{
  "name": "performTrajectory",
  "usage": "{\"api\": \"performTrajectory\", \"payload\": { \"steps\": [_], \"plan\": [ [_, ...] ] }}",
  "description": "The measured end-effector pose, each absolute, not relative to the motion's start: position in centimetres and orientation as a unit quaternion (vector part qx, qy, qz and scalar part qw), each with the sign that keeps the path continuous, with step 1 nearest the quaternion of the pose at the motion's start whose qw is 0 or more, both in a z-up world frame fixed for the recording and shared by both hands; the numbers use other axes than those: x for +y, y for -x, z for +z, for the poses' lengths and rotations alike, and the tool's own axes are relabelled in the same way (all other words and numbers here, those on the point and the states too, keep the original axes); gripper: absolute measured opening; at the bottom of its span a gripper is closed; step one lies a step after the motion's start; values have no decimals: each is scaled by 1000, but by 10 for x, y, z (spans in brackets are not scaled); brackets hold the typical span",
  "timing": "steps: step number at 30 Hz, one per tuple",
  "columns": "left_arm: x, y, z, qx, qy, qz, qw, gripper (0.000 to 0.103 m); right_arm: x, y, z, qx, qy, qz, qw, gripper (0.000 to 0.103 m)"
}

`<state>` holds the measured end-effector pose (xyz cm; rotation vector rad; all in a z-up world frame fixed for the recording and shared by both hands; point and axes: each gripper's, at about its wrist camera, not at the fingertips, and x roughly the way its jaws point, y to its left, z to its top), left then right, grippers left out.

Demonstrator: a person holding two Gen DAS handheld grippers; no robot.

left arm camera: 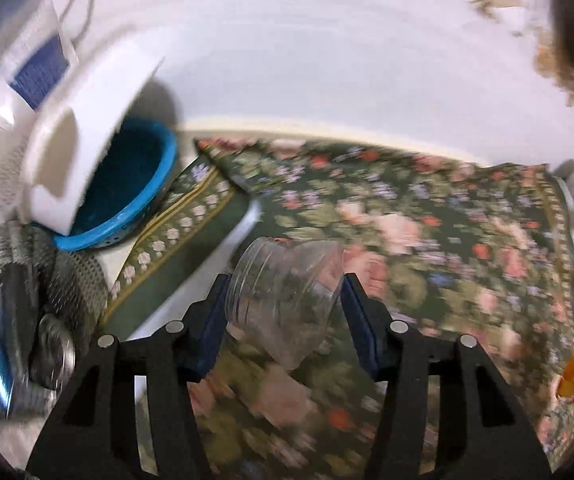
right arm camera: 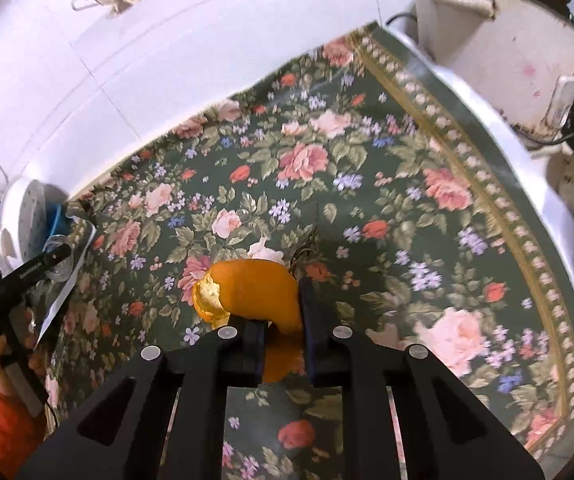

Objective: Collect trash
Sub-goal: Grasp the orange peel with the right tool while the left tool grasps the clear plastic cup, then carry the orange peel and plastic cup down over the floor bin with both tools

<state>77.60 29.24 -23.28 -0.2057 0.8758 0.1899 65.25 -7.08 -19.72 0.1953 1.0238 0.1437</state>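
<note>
Right claw: your right gripper (right arm camera: 281,322) was clamped on a peel (right arm camera: 247,292), jaws narrow; it hung above the cloth (right arm camera: 427,152), clear of it.
Left claw: your left gripper (left arm camera: 283,304) was half-wide around a jar (left arm camera: 283,296); the view was blurred, so I could not tell whether the pads pressed it.
Jar axis: it lay tilted, its long axis running from the threaded mouth at upper left to the base at lower right; the mouth pointed away from you.
Peel axis: it curved, long axis across the jaws, torn end to the left.
Doing it well: you needed both pads flat on the jar's wall before lifting; clear plastic would likely slip; a firm pinch on the peel mattered too.
</note>
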Motion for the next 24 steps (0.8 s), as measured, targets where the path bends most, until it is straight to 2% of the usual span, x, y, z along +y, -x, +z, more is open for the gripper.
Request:
{"api": "performTrajectory", "payload": {
  "steps": [10, 16, 24],
  "plan": [
    [188, -655, -155, 360, 107, 91, 922, 55, -112, -599, -125, 416, -49, 152, 895, 13],
    [147, -583, -130, 342, 121, 114, 925, 55, -136, -562, -93, 393, -30, 198, 898, 13],
    [132, -500, -117, 340, 132, 124, 923, 55, -135, -505, -69, 371, -19, 232, 899, 13]
  ]
}}
